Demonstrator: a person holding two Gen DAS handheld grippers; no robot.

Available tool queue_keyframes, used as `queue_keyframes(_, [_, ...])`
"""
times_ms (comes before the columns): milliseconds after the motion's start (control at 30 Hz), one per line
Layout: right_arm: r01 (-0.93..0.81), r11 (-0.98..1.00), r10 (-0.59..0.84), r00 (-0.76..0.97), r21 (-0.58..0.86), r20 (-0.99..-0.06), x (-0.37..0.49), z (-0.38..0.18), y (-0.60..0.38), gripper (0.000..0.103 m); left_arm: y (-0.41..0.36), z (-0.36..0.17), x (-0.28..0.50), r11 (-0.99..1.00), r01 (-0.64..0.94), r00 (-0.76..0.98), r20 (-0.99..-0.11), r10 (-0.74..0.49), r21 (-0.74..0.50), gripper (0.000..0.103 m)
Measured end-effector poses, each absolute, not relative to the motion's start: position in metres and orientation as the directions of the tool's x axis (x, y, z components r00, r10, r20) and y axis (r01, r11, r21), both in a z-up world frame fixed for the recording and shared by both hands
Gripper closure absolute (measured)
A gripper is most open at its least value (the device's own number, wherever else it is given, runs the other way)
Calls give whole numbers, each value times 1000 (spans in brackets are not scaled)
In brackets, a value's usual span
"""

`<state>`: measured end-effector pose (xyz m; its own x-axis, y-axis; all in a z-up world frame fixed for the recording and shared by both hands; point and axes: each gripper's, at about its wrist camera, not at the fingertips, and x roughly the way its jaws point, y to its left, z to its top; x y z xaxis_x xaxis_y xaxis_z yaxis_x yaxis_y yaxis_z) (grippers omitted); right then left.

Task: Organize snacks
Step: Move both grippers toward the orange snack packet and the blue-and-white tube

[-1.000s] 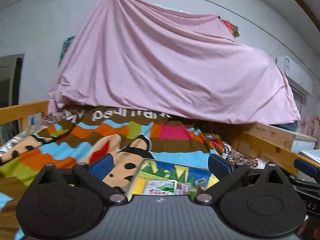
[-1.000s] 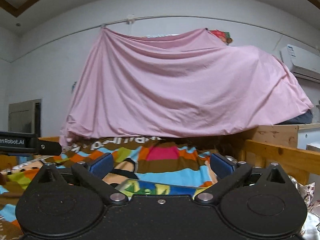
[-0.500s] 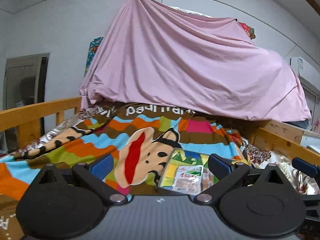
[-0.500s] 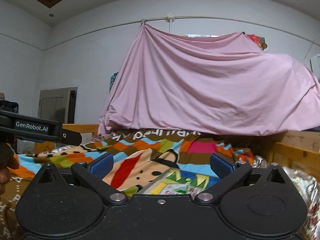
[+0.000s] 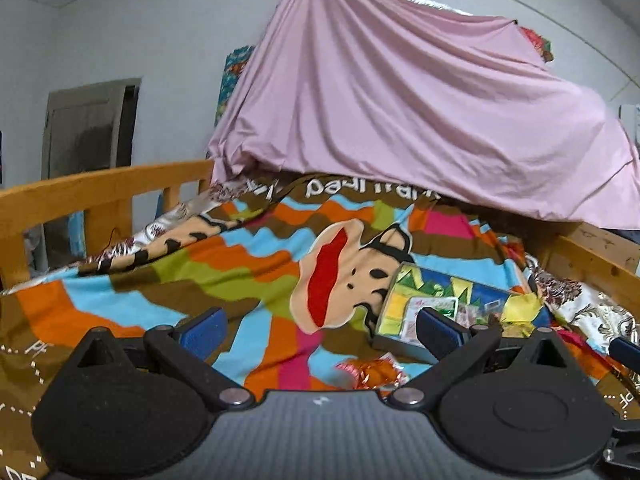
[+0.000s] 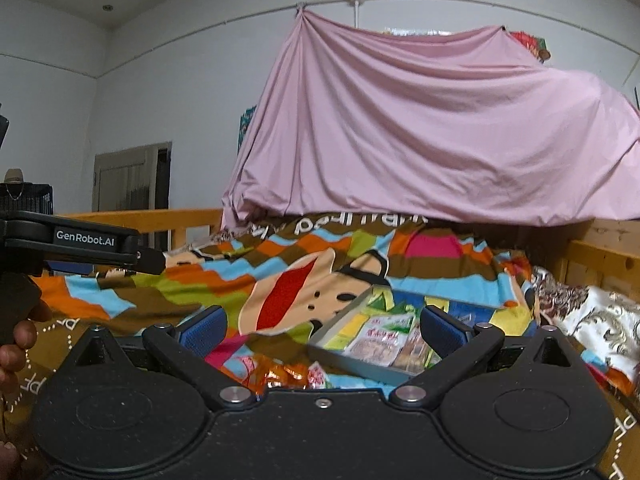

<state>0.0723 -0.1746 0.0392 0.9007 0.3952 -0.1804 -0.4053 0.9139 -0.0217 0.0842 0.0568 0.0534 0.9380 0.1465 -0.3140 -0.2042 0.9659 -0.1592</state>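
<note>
Both the left gripper (image 5: 320,330) and the right gripper (image 6: 320,326) hover with jaws spread wide and empty over a cartoon-monkey blanket (image 5: 224,276). A shallow grey tray (image 6: 352,354) of snack packets (image 6: 380,336) lies ahead and to the right of each, partly hidden behind the right-hand fingers (image 6: 442,326). Crinkly red-and-gold wrappers (image 5: 374,372) lie on the blanket just below the left gripper's fingers, cut off by its body; their print is unreadable.

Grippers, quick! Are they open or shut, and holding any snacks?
Left gripper: open, holding nothing.
Right gripper: open, holding nothing.
</note>
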Motion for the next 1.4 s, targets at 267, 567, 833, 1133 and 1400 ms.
queue_keyframes(267, [-378, 926, 369, 888, 23, -276, 88, 23, -172, 1, 68, 33, 92, 962, -231, 916, -368, 163, -149, 0])
queue_keyframes(567, [-380, 924, 368, 855, 42, -365, 113, -2, -156, 1, 72, 11, 109, 961, -250, 885, -431, 177, -119, 0])
queue_keyframes(833, [-397, 917, 347, 831, -26, -434, 131, -30, -128, 1, 72, -6, 122, 961, -252, 868, -466, 172, -114, 0])
queue_keyframes(1133, [-418, 907, 345, 802, -45, -487, 142, -49, -116, 1, 80, -19, 132, 954, -276, 851, -491, 186, -117, 0])
queue_keyframes(1400, [-402, 914, 329, 804, -46, -495, 167, -58, -100, 1, 81, -23, 148, 951, -287, 845, -498, 194, -117, 0])
